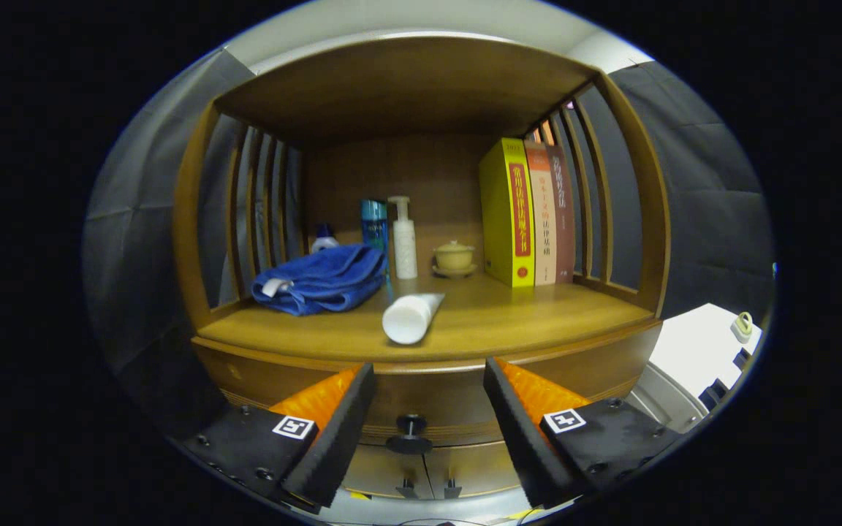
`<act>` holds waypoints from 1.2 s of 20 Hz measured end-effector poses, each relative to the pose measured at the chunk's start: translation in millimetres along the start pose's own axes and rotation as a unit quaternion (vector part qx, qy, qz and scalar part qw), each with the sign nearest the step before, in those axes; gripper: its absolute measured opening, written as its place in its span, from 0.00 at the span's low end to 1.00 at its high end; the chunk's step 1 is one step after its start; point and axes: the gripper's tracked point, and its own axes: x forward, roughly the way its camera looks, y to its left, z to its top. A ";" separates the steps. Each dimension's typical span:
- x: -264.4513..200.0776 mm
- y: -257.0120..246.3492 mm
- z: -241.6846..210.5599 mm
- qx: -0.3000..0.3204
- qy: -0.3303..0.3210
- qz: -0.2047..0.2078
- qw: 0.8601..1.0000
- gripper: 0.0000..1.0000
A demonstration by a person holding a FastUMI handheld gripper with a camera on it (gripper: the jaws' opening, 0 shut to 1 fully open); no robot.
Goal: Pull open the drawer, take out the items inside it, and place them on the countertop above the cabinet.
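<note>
A wooden cabinet stands ahead, its countertop (509, 321) forming the floor of an open shelf. A white tube (411, 316) lies on the countertop near the front edge, cap toward me. Below the edge, the drawer front (421, 402) is shut, with a dark round knob (410, 432) in its middle. My gripper (428, 387) is open, its fingers spread either side of the knob and a little short of it, with nothing between them. What the drawer holds is hidden.
On the countertop lie a folded blue towel (322, 279), a white pump bottle (403, 237), a blue bottle (374, 223), a small lidded cup (454, 257) and three upright books (527, 212). Two lower doors with small knobs (428, 486) sit under the drawer. A white surface (699, 343) stands right of the cabinet.
</note>
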 end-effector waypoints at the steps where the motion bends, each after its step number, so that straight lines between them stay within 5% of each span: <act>1: -11.6 -1.3 5.4 -0.002 -0.003 -0.002 1.000 0.98; 13: -116.5 -8.5 67.7 0.002 -0.061 -0.011 0.998 0.98; 24: -133.4 -6.8 70.2 0.004 -0.064 -0.010 0.998 0.98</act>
